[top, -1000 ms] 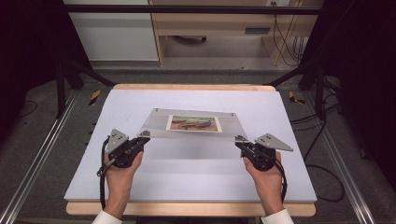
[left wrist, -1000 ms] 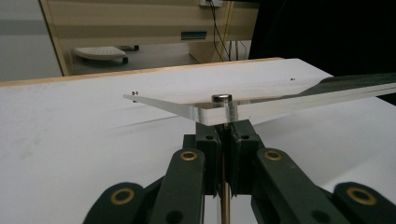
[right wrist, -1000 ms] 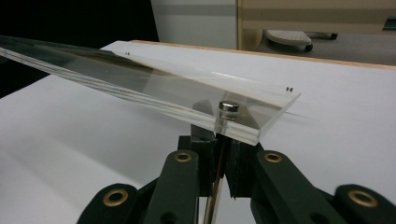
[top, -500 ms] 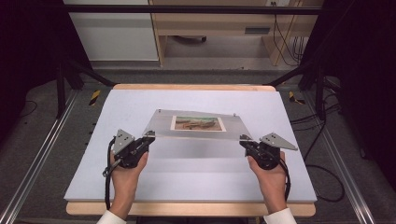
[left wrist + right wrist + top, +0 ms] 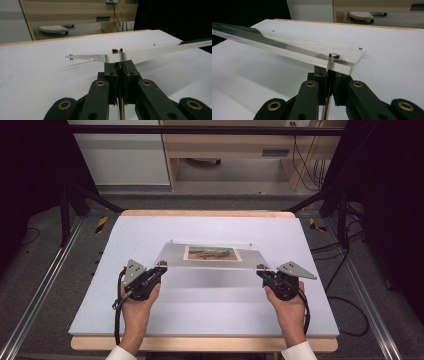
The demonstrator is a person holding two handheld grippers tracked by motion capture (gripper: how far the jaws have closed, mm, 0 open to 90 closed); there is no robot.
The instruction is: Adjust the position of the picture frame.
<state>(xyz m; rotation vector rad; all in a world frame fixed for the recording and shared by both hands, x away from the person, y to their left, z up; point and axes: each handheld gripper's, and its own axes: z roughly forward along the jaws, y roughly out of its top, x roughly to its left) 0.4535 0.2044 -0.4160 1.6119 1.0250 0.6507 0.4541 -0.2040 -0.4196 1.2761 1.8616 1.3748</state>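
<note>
Above the white table [image 5: 150, 240], our left gripper [image 5: 159, 268] and right gripper [image 5: 261, 270] are each clamped on a near corner of the clear acrylic frame [image 5: 210, 254], its long axis running between them.

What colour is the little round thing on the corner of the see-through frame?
The round stud is dark silver metal, clearest in the right gripper view on the clear frame.

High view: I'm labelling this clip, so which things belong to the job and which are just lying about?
In the job:
clear panel
picture inside it
left gripper and right gripper, shut under its near corners
white table top

Lying about:
yellow-and-black piece on the floor at left, another at right
floor cables
wooden desk behind
</note>
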